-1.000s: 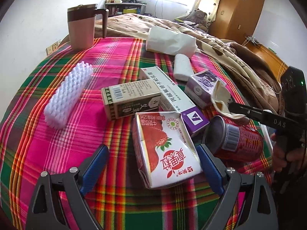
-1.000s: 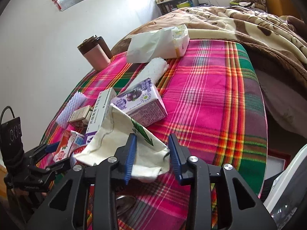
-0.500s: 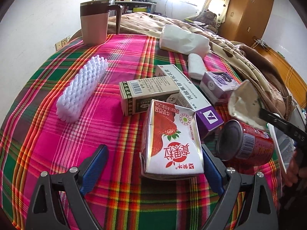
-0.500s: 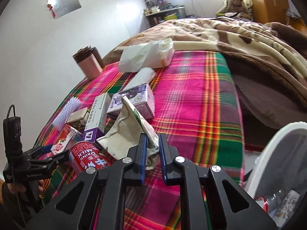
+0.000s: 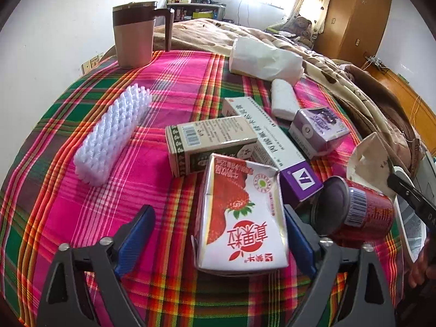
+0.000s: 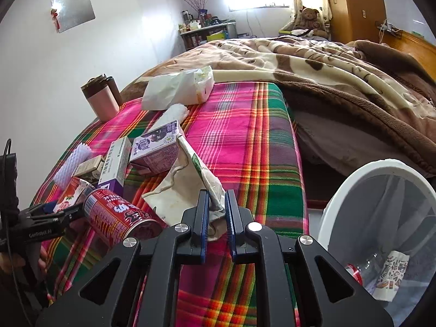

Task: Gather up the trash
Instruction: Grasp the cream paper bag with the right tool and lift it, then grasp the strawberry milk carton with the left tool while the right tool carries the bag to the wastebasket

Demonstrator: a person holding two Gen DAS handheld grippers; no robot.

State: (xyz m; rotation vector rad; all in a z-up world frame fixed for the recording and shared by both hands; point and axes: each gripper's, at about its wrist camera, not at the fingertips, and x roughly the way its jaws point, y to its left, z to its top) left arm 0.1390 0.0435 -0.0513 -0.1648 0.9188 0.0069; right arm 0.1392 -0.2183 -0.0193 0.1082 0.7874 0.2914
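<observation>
My right gripper (image 6: 217, 207) is shut on a crumpled white paper wrapper (image 6: 188, 179) and holds it off the plaid cloth; the wrapper also shows in the left wrist view (image 5: 368, 158). A white trash bin (image 6: 354, 179) lined with a bag stands at the lower right, with trash inside. My left gripper (image 5: 218, 234) is open, its fingers on either side of a strawberry milk carton (image 5: 239, 212) lying on the cloth. A red drink can (image 5: 357, 212) lies on its side to the right of the carton.
On the plaid table lie a white brush (image 5: 111, 133), a green-white box (image 5: 212, 141), a long purple-white box (image 5: 269, 141), a purple carton (image 5: 318, 128), a rolled tissue (image 5: 283, 98), a white bag (image 5: 264, 60) and a pink mug (image 5: 133, 32). A bed (image 6: 340, 62) lies behind.
My right gripper closed on the paper wrapper and lifted it back toward the bin. My left gripper moved forward around the strawberry carton and stays open.
</observation>
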